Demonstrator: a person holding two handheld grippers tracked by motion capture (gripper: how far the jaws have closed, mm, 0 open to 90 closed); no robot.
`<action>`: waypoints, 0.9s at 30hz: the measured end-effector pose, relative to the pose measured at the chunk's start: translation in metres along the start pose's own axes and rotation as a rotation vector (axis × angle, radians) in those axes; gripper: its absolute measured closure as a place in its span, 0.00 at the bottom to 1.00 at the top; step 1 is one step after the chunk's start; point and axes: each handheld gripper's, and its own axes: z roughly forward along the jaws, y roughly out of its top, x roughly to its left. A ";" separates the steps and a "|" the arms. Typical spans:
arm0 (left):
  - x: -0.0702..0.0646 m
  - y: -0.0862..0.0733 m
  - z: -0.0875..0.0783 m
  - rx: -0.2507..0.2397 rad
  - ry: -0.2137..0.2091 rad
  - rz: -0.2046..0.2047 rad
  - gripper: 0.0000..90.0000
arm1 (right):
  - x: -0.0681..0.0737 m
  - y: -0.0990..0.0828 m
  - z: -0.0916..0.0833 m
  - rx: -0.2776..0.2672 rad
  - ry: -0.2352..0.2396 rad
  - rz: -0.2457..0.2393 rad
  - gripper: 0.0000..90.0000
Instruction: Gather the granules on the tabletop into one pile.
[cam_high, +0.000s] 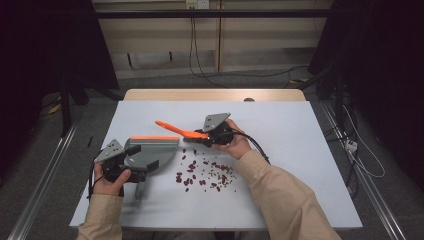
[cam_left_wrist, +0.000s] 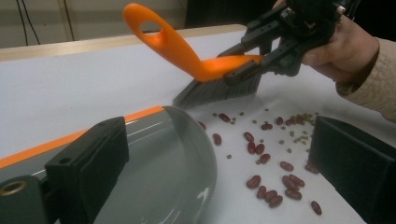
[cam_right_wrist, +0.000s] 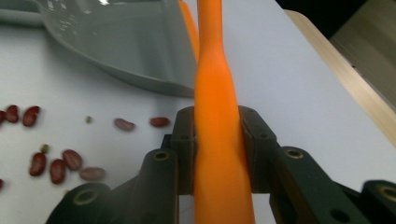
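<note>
High view: no readable writing. The right gripper (cam_high: 204, 136) has its jaws clamped on the orange brush (cam_high: 175, 129), bristles on the white table (cam_high: 300, 150) beside scattered red beans (cam_high: 205, 172). The left gripper (cam_high: 131, 165) holds the grey dustpan (cam_high: 152, 152); whether its jaws are clamped or loose I cannot tell. Bare table lies right and behind. Dark curtains, cables and grey floor surround it.

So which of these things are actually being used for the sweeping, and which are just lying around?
In use:
- brush, clamped in the right hand-held gripper
- dustpan, by the left hand-held gripper
- spilled beans
- table

Just lying about:
- cables on the floor behind the table
- white plug on the floor at the right
</note>
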 end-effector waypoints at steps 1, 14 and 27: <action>0.001 0.000 -0.001 0.001 0.007 0.003 0.05 | 0.002 0.001 0.001 0.003 0.014 0.001 0.79; 0.007 -0.001 -0.009 -0.011 0.025 -0.010 0.05 | 0.023 0.000 -0.010 -0.004 0.119 0.008 0.78; 0.007 -0.001 -0.010 -0.017 0.026 -0.010 0.05 | 0.046 -0.004 -0.026 -0.007 0.161 -0.004 0.78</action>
